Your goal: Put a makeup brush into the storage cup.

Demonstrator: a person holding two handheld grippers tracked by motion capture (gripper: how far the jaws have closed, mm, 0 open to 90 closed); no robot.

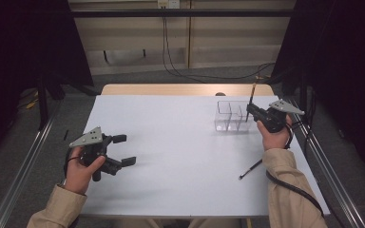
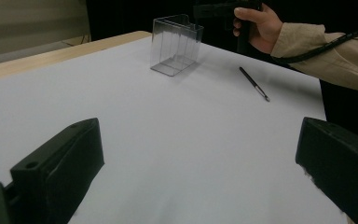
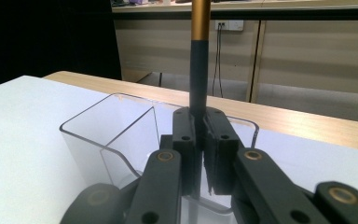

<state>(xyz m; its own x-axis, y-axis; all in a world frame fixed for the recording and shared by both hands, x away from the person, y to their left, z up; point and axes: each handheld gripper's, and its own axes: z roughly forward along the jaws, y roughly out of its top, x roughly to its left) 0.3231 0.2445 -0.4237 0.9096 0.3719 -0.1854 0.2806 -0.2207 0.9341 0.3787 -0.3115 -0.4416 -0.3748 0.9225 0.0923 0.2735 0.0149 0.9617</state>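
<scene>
A: Start with the biggest thing. What carries it all?

B: A white worktop (image 1: 180, 156), with a wooden strip along its far edge. Grey floor lies around it, and cables run along the floor by the back wall.

A: And on it?

B: A clear plastic organizer (image 1: 230, 116) with upright dividers stands near the far right corner. From the left gripper view it sits well apart from that gripper, its compartments looking bare.

A: The grippers next.

B: The left gripper (image 1: 122, 150) rests low over the near left part of the worktop, held in the person's left hand (image 1: 81, 172). Its jaws stand wide apart with only bare white surface between them.

A: The right one?

B: The right gripper (image 1: 249, 110) is held up just beside the organizer's right end, in the right hand (image 1: 276, 137). Its jaws are clamped tight on a dark pen with a gold band (image 3: 199, 56), which stands upright between them, above the organizer's rim.

A: Anything smaller?

B: A second black pen (image 1: 250, 169) lies flat on the worktop, near the right forearm and well apart from the organizer, nothing touching it.
</scene>
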